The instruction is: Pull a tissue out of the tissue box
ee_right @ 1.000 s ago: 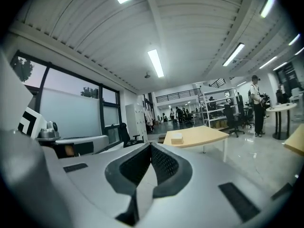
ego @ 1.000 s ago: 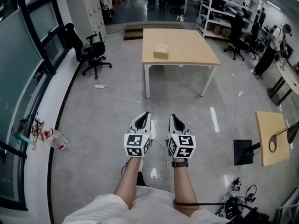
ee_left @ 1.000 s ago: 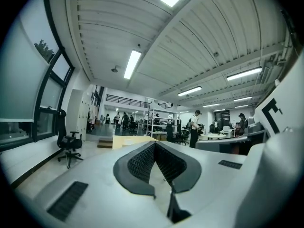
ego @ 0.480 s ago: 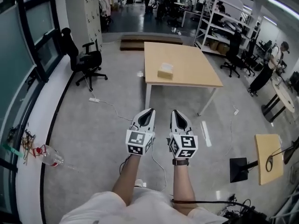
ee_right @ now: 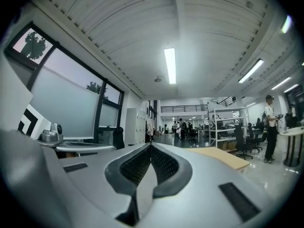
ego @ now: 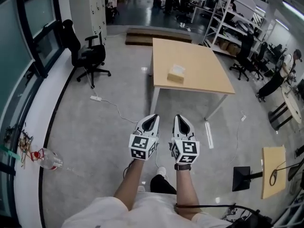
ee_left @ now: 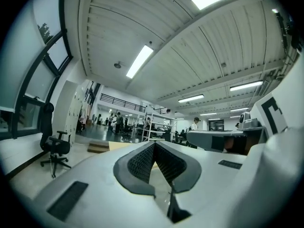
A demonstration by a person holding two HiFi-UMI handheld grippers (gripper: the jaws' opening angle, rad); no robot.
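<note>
The tan tissue box (ego: 176, 73) lies on a light wooden table (ego: 204, 80) several steps ahead of me in the head view. My left gripper (ego: 153, 117) and right gripper (ego: 178, 118) are held side by side over the grey floor, well short of the table, pointing level toward it. Both are shut with nothing between their jaws. In the left gripper view the left gripper (ee_left: 154, 143) has its pads meeting at the tip, with the table (ee_left: 121, 145) beyond. The right gripper view shows the right gripper (ee_right: 151, 145) likewise shut, with the table (ee_right: 223, 156) to its right.
A black office chair (ego: 90, 56) stands left of the table. White cables (ego: 114, 109) trail across the floor between me and the table. A plastic bottle (ego: 45, 158) lies on the window sill at left. Shelving (ego: 228, 23), a small desk (ego: 273, 167) and people stand at right and far back.
The table and tissue box have come closer and sit lower in the head view. Both grippers have kept side by side and shut.
</note>
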